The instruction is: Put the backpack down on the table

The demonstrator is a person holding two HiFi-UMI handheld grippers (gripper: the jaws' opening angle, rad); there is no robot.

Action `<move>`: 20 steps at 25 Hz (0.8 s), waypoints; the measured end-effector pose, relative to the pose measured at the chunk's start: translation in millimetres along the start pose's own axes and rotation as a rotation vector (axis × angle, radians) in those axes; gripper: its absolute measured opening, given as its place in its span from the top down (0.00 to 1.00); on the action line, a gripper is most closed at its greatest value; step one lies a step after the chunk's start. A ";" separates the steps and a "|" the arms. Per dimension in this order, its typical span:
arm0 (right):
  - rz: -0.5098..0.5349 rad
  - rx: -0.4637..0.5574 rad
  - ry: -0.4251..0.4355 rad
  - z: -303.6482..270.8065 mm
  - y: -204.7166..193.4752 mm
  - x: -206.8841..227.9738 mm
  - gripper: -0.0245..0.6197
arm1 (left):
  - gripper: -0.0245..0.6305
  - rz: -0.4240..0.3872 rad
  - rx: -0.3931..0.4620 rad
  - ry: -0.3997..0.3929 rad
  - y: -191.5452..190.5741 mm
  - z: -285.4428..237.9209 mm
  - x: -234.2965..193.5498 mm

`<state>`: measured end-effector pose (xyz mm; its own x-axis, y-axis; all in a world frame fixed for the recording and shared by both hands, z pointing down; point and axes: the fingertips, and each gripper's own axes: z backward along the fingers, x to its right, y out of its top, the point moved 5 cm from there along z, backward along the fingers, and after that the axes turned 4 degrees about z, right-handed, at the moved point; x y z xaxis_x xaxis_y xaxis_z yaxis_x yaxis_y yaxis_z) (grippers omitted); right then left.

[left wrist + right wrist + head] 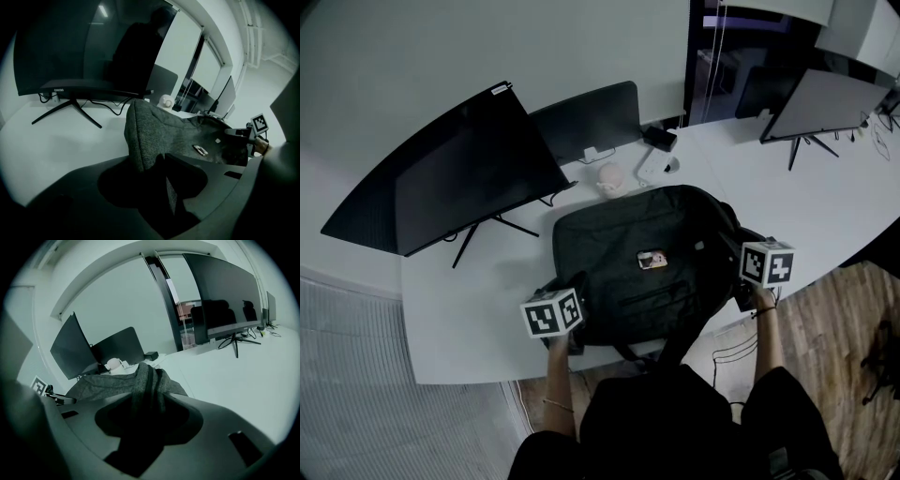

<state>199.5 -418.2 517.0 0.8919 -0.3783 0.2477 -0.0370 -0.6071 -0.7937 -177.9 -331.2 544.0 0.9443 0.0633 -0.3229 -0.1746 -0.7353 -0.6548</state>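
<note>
The dark grey fabric backpack [642, 258] lies flat on the white table [459, 309], its near end at the table's edge. Our left gripper [161, 176] stands parted, the bag's corner loose between its jaws; our right gripper [140, 420] clamps a thick fold. We should open that one fully, then draw both straight back, lest the bag drag off

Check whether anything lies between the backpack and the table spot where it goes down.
Nothing visible does. The backpack already lies flat on the white table, and nothing shows under it. The small white object sits just beyond its far edge, out of the way.
</note>
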 end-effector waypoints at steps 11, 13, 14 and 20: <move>-0.001 -0.042 -0.072 -6.3 -7.0 12.3 0.67 | 0.61 0.053 -0.040 0.037 -1.0 -10.2 -10.7; 0.006 -0.036 -0.094 -6.0 -7.5 14.8 0.64 | 0.59 0.051 -0.043 0.047 -1.3 -11.3 -12.1; 0.009 -0.034 -0.102 -5.9 -7.8 15.6 0.63 | 0.57 0.049 -0.044 0.051 -1.6 -11.5 -12.6; 0.021 0.008 -0.144 2.5 -5.2 18.3 0.61 | 0.52 0.052 -0.006 0.084 0.7 -4.7 -14.0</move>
<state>217.2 -420.2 524.2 0.9463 -0.2866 0.1496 -0.0533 -0.5947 -0.8022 -189.9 -335.7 551.3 0.9541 -0.0314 -0.2978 -0.2225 -0.7402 -0.6346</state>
